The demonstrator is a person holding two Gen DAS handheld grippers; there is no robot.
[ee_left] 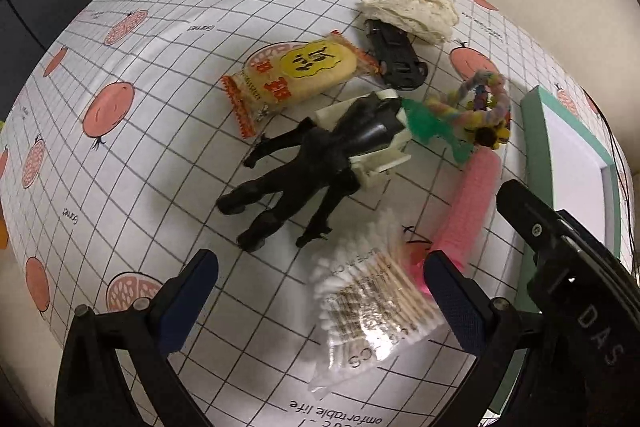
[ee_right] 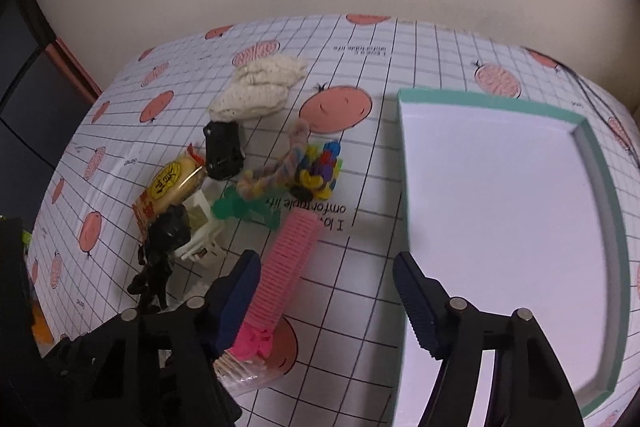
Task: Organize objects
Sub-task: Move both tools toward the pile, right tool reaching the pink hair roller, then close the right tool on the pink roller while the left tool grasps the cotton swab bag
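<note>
Both tongs stand spread with nothing between their blue ribbed pads. The left gripper [ee_left: 320, 291] hovers over a clear plastic bag of wooden-stemmed cotton swabs [ee_left: 372, 311], which lies between its two fingers near the front edge of the desk, the sticks running roughly from front-left to back-right. The right gripper [ee_right: 326, 291] hangs over bare cloth, its left pad just beside a pink ribbed plastic hair roller [ee_right: 284, 267], and its right pad over the near left rim of a shallow white tray with a mint-green border [ee_right: 404, 163] that fills the right side of the desk. The roller is a long cylinder; its axis runs from the front edge back toward the middle, a brighter pink end nearest the tongs and touching the swab bag. Beyond lie a black jointed plastic figure [ee_left: 296, 183] sprawled legs-forward over a cream plastic block [ee_left: 380, 163], a green plastic piece [ee_left: 424, 127], a twisted pastel pipe-cleaner ring with colourful bits [ee_left: 484, 107], a glossy wrapped rice cracker with a yellow label [ee_left: 304, 79], a black toy car [ee_left: 396, 55] and a crumpled cream knitted cloth [ee_left: 412, 11] toward the back edge. The desk wears a white gridded tablecloth printed with pink fruit [ee_left: 160, 67].
</note>
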